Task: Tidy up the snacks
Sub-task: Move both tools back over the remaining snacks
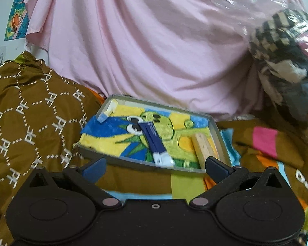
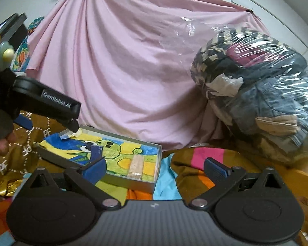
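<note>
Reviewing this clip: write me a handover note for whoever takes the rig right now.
Left gripper: open, empty, just short of the tray.
Right gripper: open, empty, near the tray's right end.
In the tray, on the cartoon cloth: blue snack packet in the middle, beige wafer bar at the right, small pale packet in the far left corner.
Done: three snacks in the tray.
Left: a gold wrapper lies outside, left of the tray; possibly next.

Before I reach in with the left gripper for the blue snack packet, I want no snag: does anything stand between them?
Only the tray's near wall crosses the line from the open left gripper to the blue packet. Nothing lies on top of the packet; the beige bar sits apart, to its right.
</note>
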`<state>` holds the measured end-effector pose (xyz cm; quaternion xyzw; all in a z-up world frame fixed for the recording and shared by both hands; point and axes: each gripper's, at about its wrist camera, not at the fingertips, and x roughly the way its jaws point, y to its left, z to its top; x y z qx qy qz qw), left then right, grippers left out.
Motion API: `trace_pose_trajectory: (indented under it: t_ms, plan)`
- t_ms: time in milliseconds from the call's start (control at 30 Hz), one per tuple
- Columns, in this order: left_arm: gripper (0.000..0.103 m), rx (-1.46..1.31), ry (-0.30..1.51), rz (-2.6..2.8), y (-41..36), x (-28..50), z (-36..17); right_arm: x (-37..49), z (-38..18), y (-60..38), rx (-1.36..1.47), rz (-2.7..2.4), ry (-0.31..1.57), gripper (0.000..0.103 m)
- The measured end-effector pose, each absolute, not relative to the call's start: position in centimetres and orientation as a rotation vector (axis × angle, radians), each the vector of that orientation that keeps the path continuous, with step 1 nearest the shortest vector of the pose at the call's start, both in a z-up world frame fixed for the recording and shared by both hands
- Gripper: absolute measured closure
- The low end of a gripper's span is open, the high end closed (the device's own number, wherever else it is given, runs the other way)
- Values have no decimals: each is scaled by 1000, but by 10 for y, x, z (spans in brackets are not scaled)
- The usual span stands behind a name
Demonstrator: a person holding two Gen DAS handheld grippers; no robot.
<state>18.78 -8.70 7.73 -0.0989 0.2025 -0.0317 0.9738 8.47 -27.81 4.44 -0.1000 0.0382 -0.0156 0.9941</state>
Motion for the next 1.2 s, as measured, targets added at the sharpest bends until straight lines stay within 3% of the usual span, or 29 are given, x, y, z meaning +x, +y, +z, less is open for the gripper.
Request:
trace_pose_trajectory:
  t_ms: [433,867,1200]
  plan:
    - [1,-103,563,-143,-76,124,27,34,34,-270,-167,-9,305,0]
    - [1,-6,654,-184,-74,112,-8,58,6,-254,-242,64,573,0]
    - [1,10,685,-199,-65,125,-13,99,-8,-292,39,205,803,0]
